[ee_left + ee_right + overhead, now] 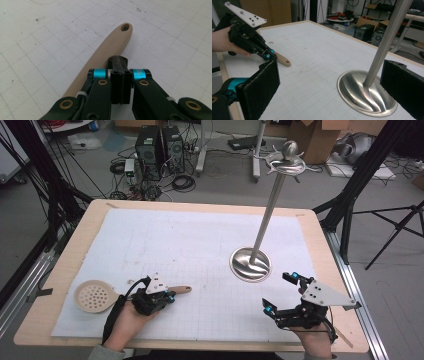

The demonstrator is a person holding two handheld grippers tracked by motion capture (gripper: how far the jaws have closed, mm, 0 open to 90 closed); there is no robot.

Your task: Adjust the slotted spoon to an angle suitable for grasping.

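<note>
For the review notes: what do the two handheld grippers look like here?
Both are black. The left gripper and the right gripper each have turquoise collars near the jaws and a pale three-cornered plate on top. Brass-coloured rivets dot the left gripper's linkages. The right's jaws carry dark fuzzy pads. Black cables trail back.

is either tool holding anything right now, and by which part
The left tool is shut on the skimmer, gripping its beige handle partway along. The right tool is open, holding nothing.

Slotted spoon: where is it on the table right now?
In the high view the slotted spoon lies at the table's near-left, on the white grid mat, its handle pointing right under the shut left gripper, well left of the steel stand.
</note>
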